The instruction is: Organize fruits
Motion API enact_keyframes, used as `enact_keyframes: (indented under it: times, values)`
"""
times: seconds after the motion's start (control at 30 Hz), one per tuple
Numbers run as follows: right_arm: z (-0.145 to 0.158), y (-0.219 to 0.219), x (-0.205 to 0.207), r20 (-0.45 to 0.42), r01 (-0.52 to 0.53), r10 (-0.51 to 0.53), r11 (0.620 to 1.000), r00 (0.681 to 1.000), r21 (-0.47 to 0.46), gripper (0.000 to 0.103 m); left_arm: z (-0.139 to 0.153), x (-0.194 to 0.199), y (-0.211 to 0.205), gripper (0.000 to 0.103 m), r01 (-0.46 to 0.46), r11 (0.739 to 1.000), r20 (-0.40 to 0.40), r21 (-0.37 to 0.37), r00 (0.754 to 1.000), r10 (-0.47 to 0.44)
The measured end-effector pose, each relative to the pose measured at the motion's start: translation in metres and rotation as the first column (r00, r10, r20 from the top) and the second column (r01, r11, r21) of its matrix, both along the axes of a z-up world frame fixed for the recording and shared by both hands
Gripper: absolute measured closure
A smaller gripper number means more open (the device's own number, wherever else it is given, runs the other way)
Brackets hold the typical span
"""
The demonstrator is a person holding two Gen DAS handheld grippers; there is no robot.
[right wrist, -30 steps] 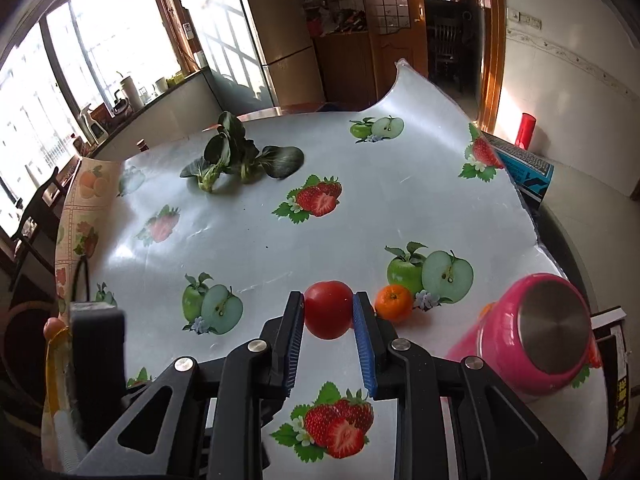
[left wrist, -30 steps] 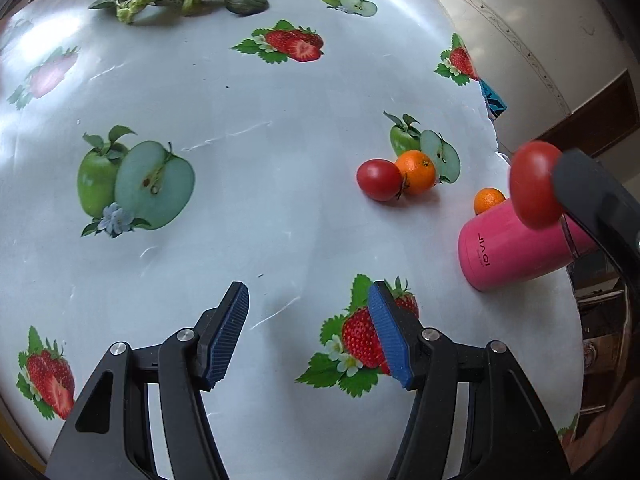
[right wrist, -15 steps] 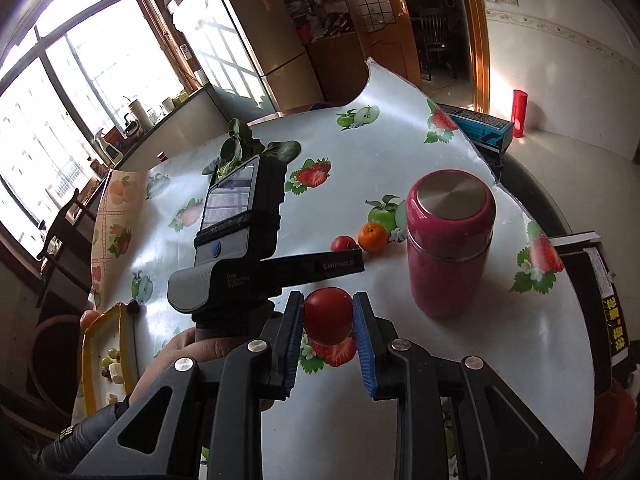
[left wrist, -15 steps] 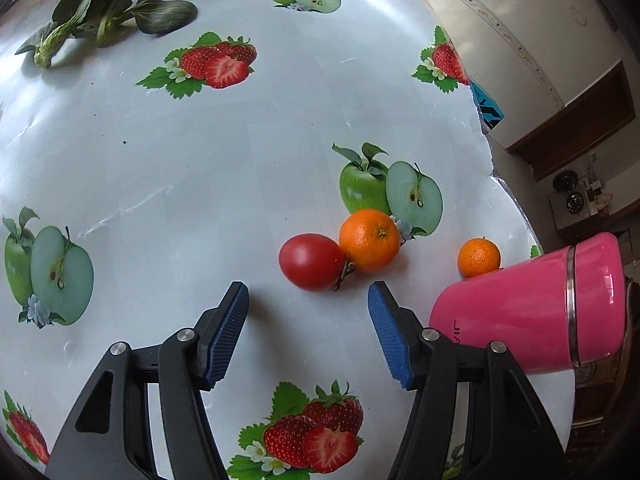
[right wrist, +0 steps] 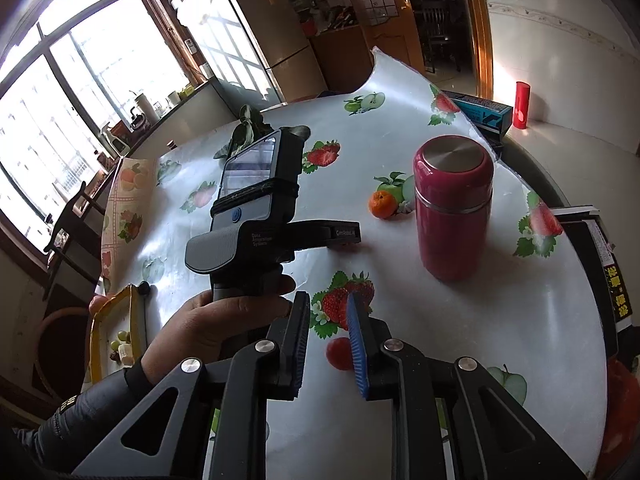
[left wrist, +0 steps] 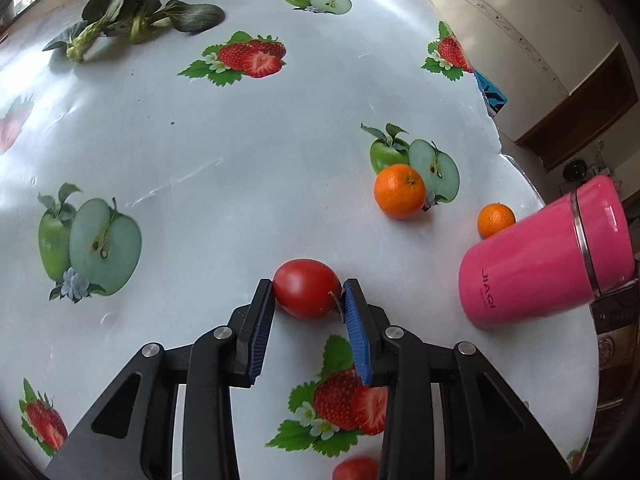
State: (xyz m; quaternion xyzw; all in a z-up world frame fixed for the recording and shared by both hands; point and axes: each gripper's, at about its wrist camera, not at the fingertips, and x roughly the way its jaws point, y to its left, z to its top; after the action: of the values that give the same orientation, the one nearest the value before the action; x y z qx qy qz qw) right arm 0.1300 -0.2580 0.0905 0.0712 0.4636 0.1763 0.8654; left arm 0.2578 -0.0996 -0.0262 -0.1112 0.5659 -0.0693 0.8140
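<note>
My left gripper is shut on a red tomato that rests on the fruit-print tablecloth. An orange and a smaller orange lie beyond it to the right. My right gripper is open and empty above the table. A second red tomato lies on the cloth below its jaws and shows at the bottom edge of the left wrist view. The left gripper's body and the hand holding it fill the left of the right wrist view.
A pink flask stands at the table's right, next to the small orange; it also shows in the right wrist view. Leafy greens lie at the far left. A yellow tray with food sits off the left edge.
My left gripper closed on the tomato beside the orange and drew it away from it. My right gripper opened and let go of its tomato, which now lies on the cloth.
</note>
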Motion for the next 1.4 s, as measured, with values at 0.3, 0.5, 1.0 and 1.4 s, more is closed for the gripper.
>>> enact_keyframes:
  times: [0.3, 0.5, 1.0, 1.4]
  values:
    - [-0.057, 0.018, -0.003, -0.116, -0.066, 0.068, 0.998, 0.991, 0.019, 0.063, 0.009, -0.064, 0.066, 0.071, -0.117, 0.993, -0.012, -0.024, 0.993, 0.116]
    - [-0.078, 0.081, 0.001, -0.099, -0.233, 0.234, 0.972, 0.967, 0.024, 0.063, 0.021, -0.11, 0.131, 0.071, -0.248, 0.968, -0.006, -0.033, 0.969, 0.247]
    - [-0.125, 0.247, 0.016, -0.119, -0.524, 0.523, 0.851, 0.844, 0.019, 0.06, 0.03, -0.199, 0.235, 0.071, -0.433, 0.901, -0.018, -0.037, 0.901, 0.433]
    - [-0.119, 0.312, 0.038, -0.017, -0.465, 0.47, 0.867, 0.882, -0.18, 0.063, 0.031, -0.233, 0.253, 0.071, -0.452, 0.89, -0.032, -0.064, 0.892, 0.451]
